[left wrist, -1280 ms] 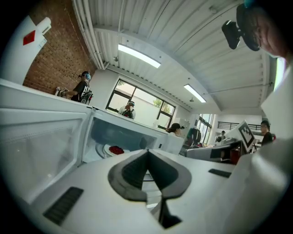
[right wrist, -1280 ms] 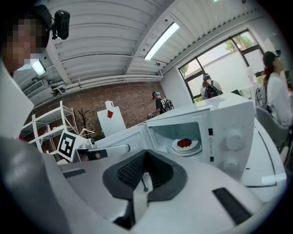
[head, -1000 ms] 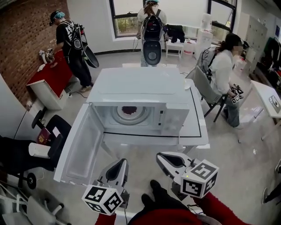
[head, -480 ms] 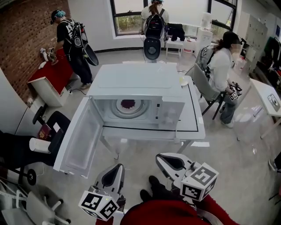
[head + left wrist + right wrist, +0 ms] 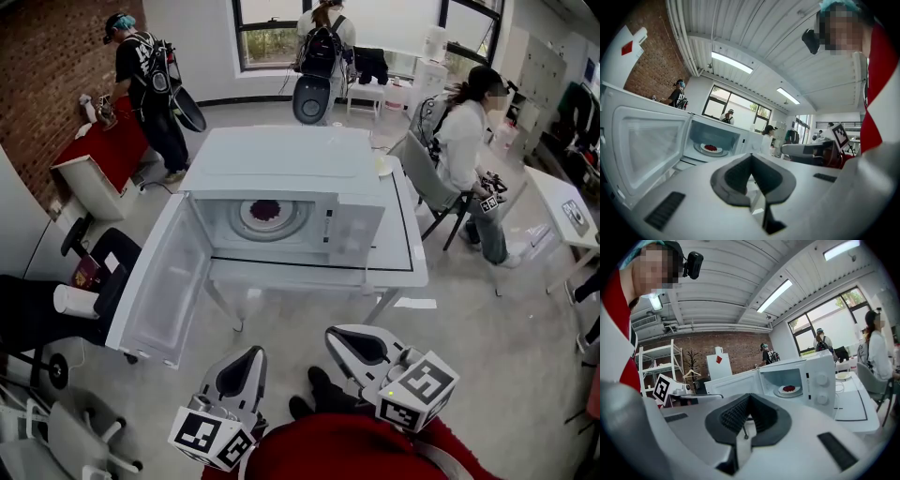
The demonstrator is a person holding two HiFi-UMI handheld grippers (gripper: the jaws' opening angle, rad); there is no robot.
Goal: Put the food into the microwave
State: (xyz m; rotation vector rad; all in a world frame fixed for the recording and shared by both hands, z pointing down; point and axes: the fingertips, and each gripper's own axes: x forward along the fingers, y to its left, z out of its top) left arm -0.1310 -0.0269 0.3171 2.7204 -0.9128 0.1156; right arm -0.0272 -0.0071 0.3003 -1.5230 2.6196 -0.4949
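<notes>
The white microwave (image 5: pixel 281 159) stands on a white table with its door (image 5: pixel 159 281) swung wide open to the left. Inside, red food (image 5: pixel 265 208) lies on a white plate on the turntable; it also shows in the left gripper view as the food (image 5: pixel 710 148) and in the right gripper view as the food (image 5: pixel 789 389). My left gripper (image 5: pixel 249 356) (image 5: pixel 751 157) and right gripper (image 5: pixel 339 337) (image 5: pixel 749 397) hang side by side well short of the table's front edge. Both are shut with nothing between the jaws.
The white table (image 5: pixel 403 258) reaches past the microwave on the right, with a small dish (image 5: pixel 384 166) near its back. A dark chair with a paper roll (image 5: pixel 77 300) sits at the left. A seated person (image 5: pixel 464 141) is at the right, and two people (image 5: pixel 145 80) stand behind.
Both grippers and my view have drawn back from the microwave, so more floor shows before the table. The food stays on the turntable and the door stays open.
</notes>
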